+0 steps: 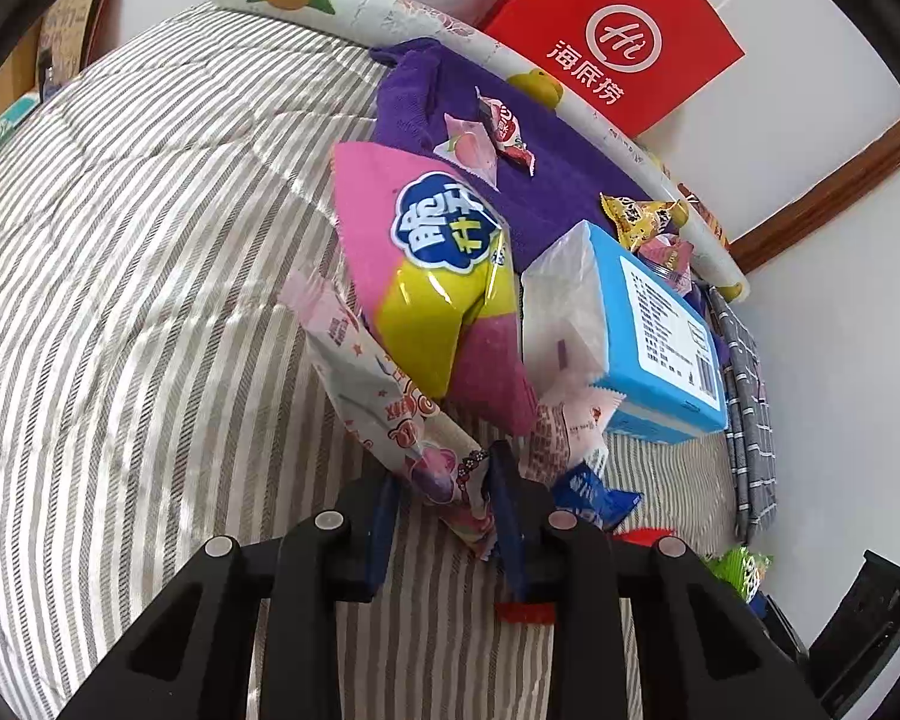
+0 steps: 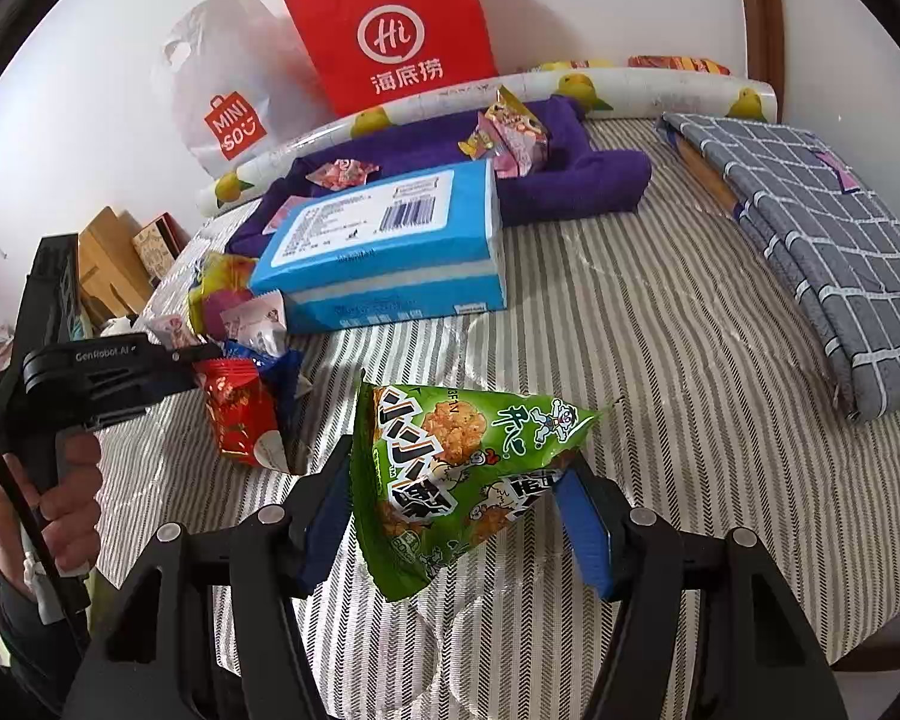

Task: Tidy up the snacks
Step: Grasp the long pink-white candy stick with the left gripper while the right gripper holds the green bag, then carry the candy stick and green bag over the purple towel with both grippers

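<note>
My left gripper (image 1: 444,495) pinches the pink candy packet (image 1: 390,414) at the pile's six o'clock; my right gripper (image 2: 456,516) clamps the green snack bag (image 2: 450,468). Sorting step; next, I'd carry both towards the purple towel (image 2: 570,186) at twelve o'clock.

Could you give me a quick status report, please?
Left gripper shut on pink packet. Right gripper shut on green bag. Nothing blocking.
</note>
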A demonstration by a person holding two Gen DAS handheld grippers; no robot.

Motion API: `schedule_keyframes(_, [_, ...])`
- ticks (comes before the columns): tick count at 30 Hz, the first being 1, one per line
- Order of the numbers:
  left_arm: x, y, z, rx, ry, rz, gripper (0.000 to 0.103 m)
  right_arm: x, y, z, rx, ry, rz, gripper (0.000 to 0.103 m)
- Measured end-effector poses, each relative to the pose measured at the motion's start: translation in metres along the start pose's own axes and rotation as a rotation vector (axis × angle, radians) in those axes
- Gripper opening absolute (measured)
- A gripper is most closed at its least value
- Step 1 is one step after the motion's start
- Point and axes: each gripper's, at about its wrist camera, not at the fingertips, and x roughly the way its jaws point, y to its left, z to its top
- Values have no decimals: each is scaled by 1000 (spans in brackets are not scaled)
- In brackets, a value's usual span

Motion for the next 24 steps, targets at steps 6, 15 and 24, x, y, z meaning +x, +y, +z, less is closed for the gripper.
schedule_keyframes(6, [-21,7,-8,-13,2,-30,26,-13,6,0,-16,-25,-29,63])
schedule_keyframes(15, [-64,-14,-21,69,-58,-81,26,-42,8,-2,9,-62,-59,63])
schedule_keyframes(24, [-96,-54,-31,162,-90,-167,26,-73,9,3,46,-103,-77,63])
